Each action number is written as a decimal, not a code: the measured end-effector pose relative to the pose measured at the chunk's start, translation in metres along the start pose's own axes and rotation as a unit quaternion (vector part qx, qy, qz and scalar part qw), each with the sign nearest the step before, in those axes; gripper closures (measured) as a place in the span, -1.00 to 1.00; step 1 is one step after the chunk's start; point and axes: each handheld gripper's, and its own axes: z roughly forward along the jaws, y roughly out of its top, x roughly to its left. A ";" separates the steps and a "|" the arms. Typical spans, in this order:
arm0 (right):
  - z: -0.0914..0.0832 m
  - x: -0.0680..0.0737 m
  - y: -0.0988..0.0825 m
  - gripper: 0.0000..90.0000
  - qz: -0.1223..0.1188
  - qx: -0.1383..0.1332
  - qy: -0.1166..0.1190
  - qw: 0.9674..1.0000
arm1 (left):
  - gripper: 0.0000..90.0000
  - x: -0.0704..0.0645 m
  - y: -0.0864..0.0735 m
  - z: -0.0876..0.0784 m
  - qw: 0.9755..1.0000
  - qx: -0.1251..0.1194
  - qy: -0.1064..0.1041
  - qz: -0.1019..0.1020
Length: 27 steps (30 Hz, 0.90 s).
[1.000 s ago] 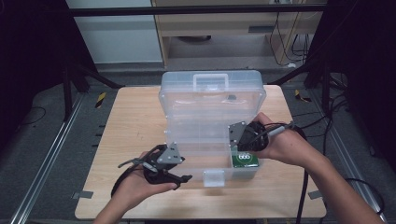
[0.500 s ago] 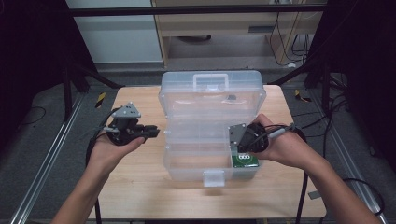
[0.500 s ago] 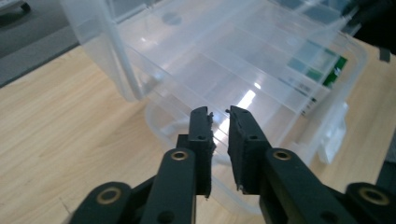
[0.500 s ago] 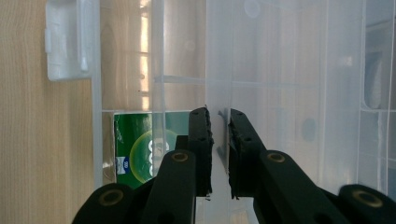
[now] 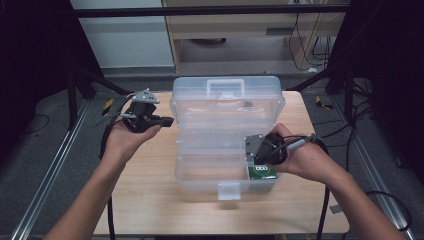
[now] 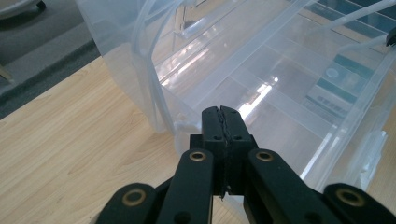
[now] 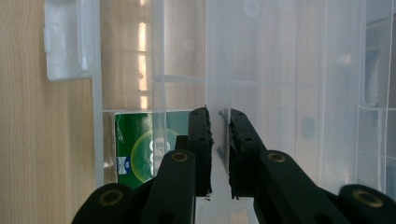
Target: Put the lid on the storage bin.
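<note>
While the clear plastic storage box (image 5: 227, 135) stands open in the middle of the wooden table (image 5: 145, 200), its lid tipped back, the left gripper (image 5: 161, 120) hangs just off the box's left wall, its jaws having just closed fully together with nothing between them. The right gripper (image 5: 251, 150) sits at the box's right side above a green packet (image 5: 262, 172) in the near right compartment, its jaws narrowed onto a thin clear plastic wall of the box (image 7: 218, 93).

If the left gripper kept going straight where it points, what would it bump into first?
Probably the clear box: the shut left gripper points at its near wall, though depth is hard to judge.
</note>
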 end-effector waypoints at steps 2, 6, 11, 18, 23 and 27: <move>0.000 0.000 0.000 0.80 -0.003 -0.001 0.001 1.000 | 1.00 0.000 0.004 0.003 1.000 0.008 0.000 0.002; 0.000 0.000 0.000 0.80 -0.003 -0.001 0.001 1.000 | 1.00 -0.001 0.007 0.005 1.000 0.010 0.003 0.002; 0.000 0.004 -0.001 0.80 -0.002 0.000 -0.004 1.000 | 0.95 0.005 0.010 -0.001 0.999 -0.016 0.001 -0.032; 0.001 0.008 -0.001 0.79 -0.002 0.002 -0.002 1.000 | 0.99 0.008 0.010 -0.003 0.999 -0.012 -0.005 -0.037; 0.002 0.009 -0.002 0.78 -0.002 0.000 0.001 1.000 | 1.00 0.004 0.006 0.001 0.999 -0.016 -0.010 -0.040; 0.002 0.009 -0.002 0.69 0.000 -0.004 0.000 1.000 | 1.00 0.002 0.003 0.000 0.999 -0.015 -0.010 -0.039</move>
